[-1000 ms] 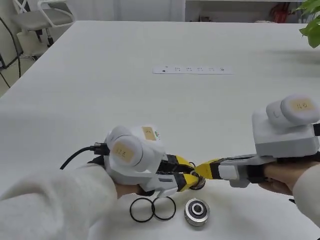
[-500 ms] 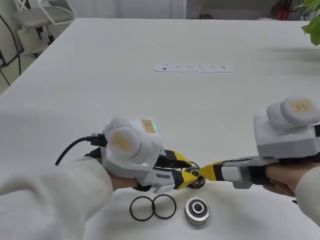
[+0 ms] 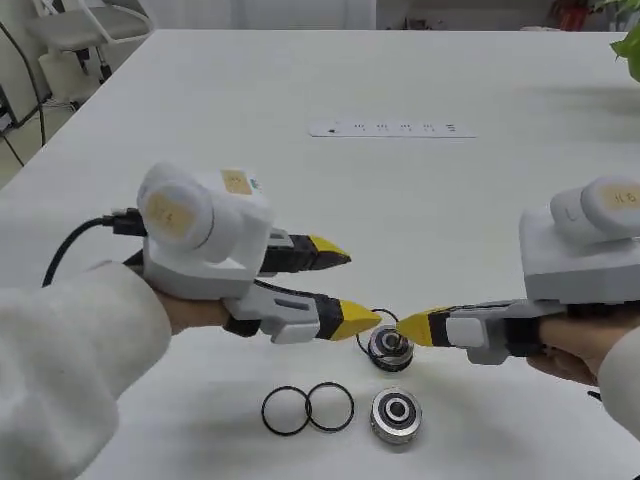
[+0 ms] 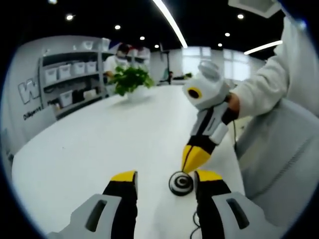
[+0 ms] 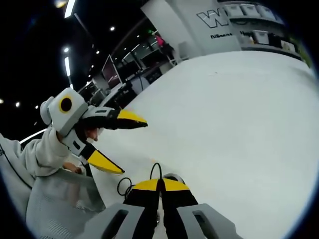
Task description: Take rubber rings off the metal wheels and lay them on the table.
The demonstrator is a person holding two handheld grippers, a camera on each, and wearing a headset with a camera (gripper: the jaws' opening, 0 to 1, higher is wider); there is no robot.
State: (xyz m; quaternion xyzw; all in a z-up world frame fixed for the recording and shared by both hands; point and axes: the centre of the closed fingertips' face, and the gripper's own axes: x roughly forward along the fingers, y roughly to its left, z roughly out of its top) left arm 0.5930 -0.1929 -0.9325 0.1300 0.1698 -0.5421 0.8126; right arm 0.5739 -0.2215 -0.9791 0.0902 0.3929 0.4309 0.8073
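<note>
left gripper [image 3: 350,287]: wide open, holding nothing; centre-left in head view, yellow tips pointing right, lower tip just beside the loose ring
right gripper [image 3: 412,328]: closed tight, tips pressed together; right of centre in head view, pointing left at the upper wheel; pinching the loose ring or not: cannot tell
upper wheel [image 3: 390,345]: flat on the counter, lower centre of head view, between the two gripper tips; bottom centre in left gripper view, just ahead of the open tips
loose ring [image 3: 372,322]: thin black loop off the upper-left edge of the upper wheel; in right gripper view, standing up right at the closed tips
lower wheel [image 3: 396,415]: flat on the counter at bottom centre, near the upper wheel but apart from it
left ring [image 3: 285,410], right ring [image 3: 330,406]: black, flat on the counter, touching side by side, just left of the lower wheel
counter [image 3: 250,100]: white
power strip [image 3: 388,128]: upper centre of head view, well apart from the work
plant [image 4: 130,79]: upper left of left gripper view, far end of the counter
</note>
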